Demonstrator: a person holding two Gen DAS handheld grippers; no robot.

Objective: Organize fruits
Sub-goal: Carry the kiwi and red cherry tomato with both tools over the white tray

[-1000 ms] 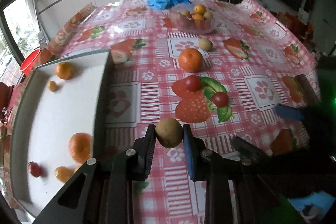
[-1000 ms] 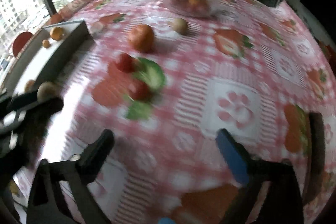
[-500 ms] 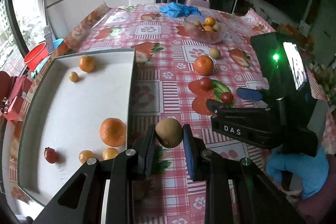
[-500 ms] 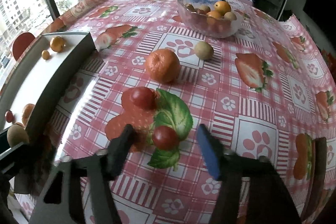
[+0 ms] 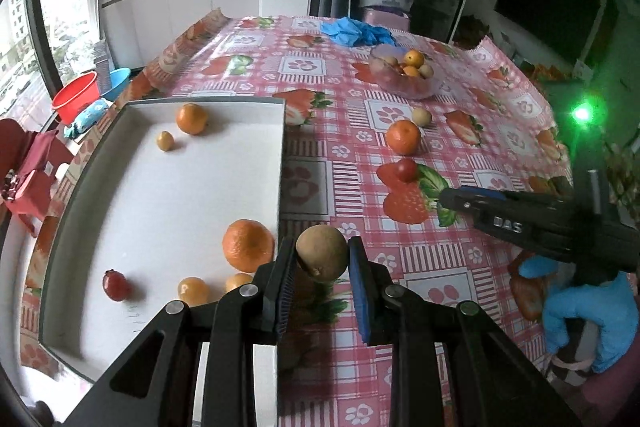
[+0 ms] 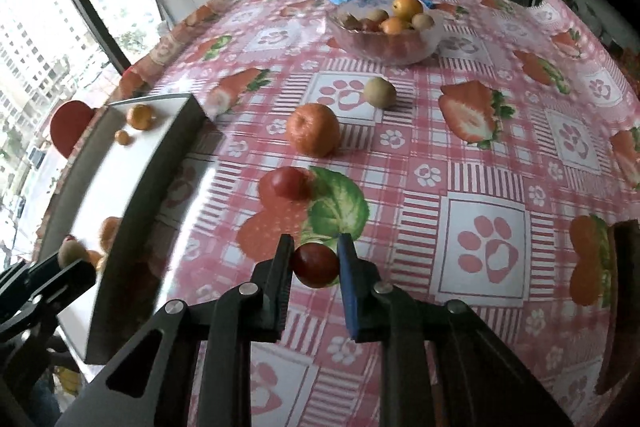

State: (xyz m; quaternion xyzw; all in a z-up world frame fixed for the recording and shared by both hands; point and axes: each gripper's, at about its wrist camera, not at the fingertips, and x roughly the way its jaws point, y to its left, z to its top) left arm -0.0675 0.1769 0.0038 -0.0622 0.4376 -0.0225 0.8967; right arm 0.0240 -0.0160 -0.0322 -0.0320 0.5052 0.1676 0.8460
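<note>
Now clenched on a red cherry tomato (image 6: 316, 264), right gripper (image 6: 314, 263) fingers, spread wide half a second ago. Left gripper (image 5: 321, 259) still pinching a brown fruit (image 5: 321, 251) beside the white tray (image 5: 282, 163) wall. Ahead on the table (image 6: 484, 187): second tomato (image 6: 286, 183), orange (image 6: 313, 129), glass bowl (image 6: 386, 43).

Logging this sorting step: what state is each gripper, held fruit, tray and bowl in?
left gripper: shut on brown fruit, lifted
right gripper: shut on red fruit
white tray: holds several fruits
glass bowl: upright, holds fruit
orange: loose on tablecloth
</note>
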